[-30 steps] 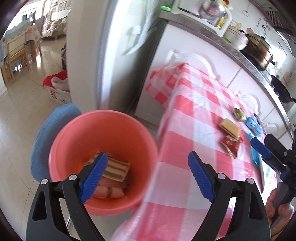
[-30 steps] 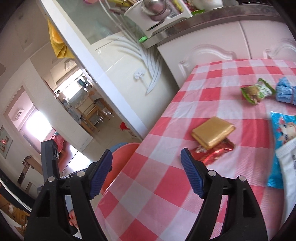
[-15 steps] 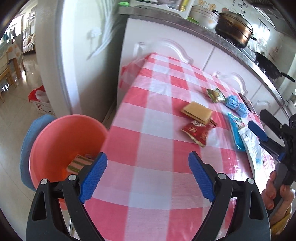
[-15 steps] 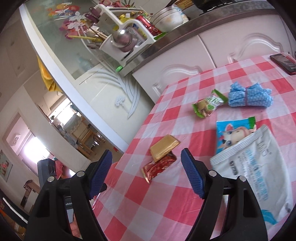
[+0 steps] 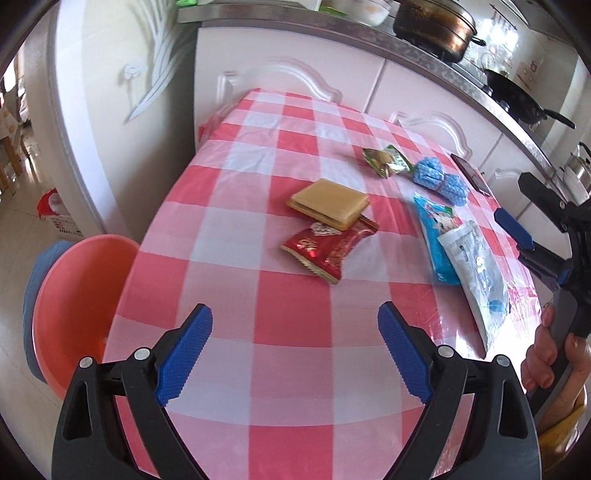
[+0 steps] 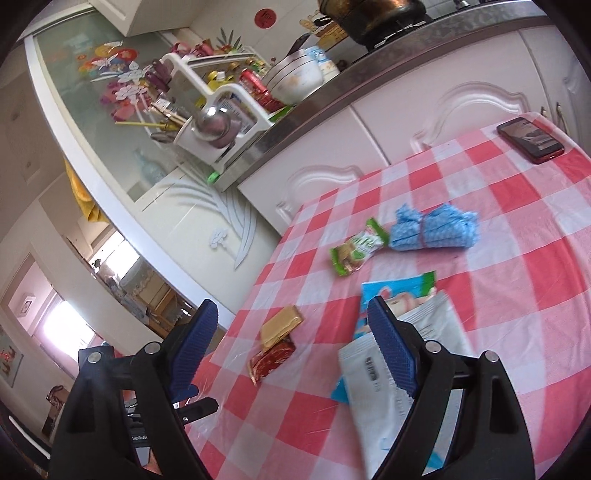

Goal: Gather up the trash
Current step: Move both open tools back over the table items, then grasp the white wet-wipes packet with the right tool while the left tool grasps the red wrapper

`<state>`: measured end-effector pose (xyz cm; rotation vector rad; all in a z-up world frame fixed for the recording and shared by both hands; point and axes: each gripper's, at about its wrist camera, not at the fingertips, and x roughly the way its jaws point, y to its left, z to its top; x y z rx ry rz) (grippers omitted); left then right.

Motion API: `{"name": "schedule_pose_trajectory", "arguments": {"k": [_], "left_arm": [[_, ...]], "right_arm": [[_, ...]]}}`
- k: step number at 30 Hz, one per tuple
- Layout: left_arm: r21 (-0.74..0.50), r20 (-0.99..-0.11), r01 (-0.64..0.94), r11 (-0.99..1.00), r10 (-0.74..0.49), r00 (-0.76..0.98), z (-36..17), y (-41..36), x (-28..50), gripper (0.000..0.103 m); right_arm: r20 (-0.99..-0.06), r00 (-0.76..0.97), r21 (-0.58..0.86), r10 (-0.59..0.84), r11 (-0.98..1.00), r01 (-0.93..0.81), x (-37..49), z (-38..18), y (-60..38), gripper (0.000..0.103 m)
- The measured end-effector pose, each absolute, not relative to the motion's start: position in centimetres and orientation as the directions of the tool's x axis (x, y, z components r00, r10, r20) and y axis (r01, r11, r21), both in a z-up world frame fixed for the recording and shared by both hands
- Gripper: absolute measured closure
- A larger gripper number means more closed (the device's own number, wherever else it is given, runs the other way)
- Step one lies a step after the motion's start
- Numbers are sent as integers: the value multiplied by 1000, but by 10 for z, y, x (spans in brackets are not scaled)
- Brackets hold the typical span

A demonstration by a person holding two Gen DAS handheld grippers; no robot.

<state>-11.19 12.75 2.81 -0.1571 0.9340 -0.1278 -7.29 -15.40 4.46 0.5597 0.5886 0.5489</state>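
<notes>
Wrappers lie on the red-and-white checked table (image 5: 295,325): a gold packet (image 5: 328,203) resting on a red wrapper (image 5: 327,247), a green wrapper (image 5: 386,160), a blue snack bag (image 5: 434,236) and a white pouch (image 5: 476,273). An orange bucket (image 5: 70,306) stands at the table's left end. My left gripper (image 5: 293,354) is open and empty over the near table. My right gripper (image 6: 291,350) is open and empty above the gold packet (image 6: 280,326), red wrapper (image 6: 271,362) and white pouch (image 6: 384,391); it also shows in the left wrist view (image 5: 513,230).
A blue cloth bundle (image 6: 434,229) and a dark red phone (image 6: 530,140) lie farther back on the table. White cabinets (image 5: 288,55) and a counter with pots (image 5: 432,22) run behind it. A blue stool (image 5: 35,273) sits under the bucket.
My left gripper has swung right from over the bucket to over the table. My right gripper has pulled back and turned toward the wrappers at the back. Both stay open.
</notes>
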Motion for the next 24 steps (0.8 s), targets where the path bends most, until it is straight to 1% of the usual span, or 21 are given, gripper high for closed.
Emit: {"name": "schedule_pose_trajectory", "arguments": {"k": [3, 7, 13, 17, 20, 24], "left_arm": [[-180, -790, 68, 981, -186, 584, 28, 117, -106, 13], [-166, -788, 96, 981, -190, 585, 26, 108, -95, 13], [-121, -773, 126, 985, -173, 610, 24, 97, -76, 13], [-105, -771, 152, 983, -177, 611, 20, 91, -63, 13], [-96, -776, 177, 980, -185, 603, 17, 85, -56, 13], [-80, -782, 187, 979, -178, 598, 11, 81, -48, 13]], "right_arm": [[-378, 708, 618, 596, 732, -287, -70, 42, -169, 18], [-430, 701, 592, 569, 764, -258, -66, 37, -182, 18], [-529, 671, 511, 519, 826, -237, -66, 25, -188, 18], [-585, 652, 422, 483, 867, -264, -72, 22, -173, 17], [-634, 641, 324, 433, 901, -288, -78, 19, -155, 17], [-684, 636, 190, 357, 929, -317, -82, 13, -135, 14]]}}
